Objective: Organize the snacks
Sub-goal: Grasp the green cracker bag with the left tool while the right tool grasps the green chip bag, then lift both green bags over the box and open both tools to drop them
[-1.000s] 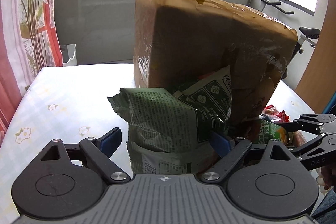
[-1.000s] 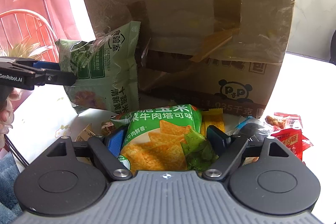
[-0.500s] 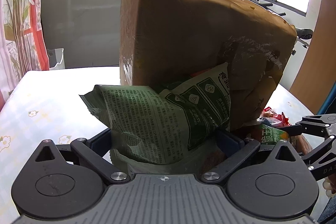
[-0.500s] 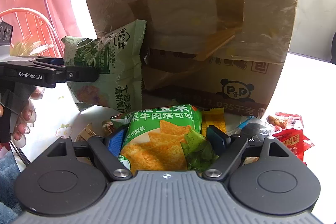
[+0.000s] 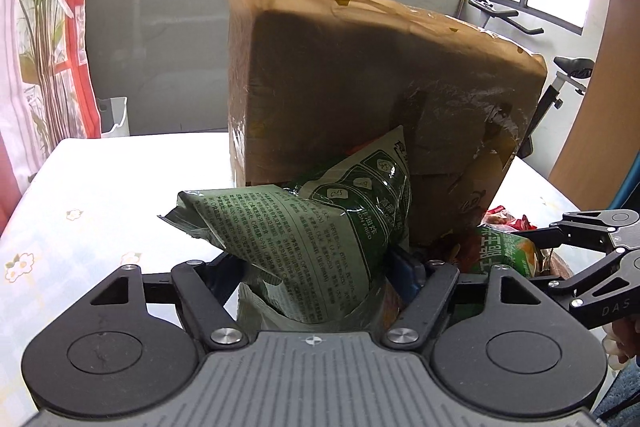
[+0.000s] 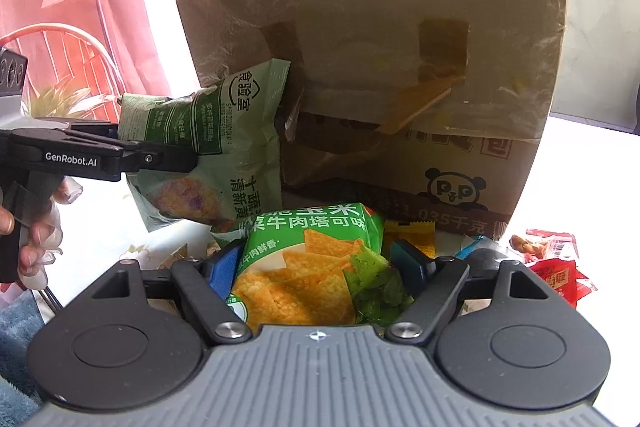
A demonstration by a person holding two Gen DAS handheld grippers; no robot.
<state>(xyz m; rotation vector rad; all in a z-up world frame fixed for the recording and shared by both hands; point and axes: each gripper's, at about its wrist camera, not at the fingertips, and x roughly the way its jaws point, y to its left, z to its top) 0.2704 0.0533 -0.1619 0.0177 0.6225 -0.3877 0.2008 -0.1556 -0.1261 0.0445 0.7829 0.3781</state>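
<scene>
The left tongs (image 5: pixel 316 263) have just been closing and now grip the green bag (image 5: pixel 304 231), held up against the open front of the box (image 5: pixel 360 87). The right tongs (image 6: pixel 316 263) grip the chips bag (image 6: pixel 304 267) low over the bench (image 5: pixel 100 187). To do this step well, the green bag probably should go deep inside before release, so it does not slide back out.

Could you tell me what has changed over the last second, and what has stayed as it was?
The left gripper has just closed its jaws on the dark green snack bag, carrying it closer to the opening of the cardboard box. The right gripper has stayed clamped on the corn chip bag, and the box has not moved.
</scene>
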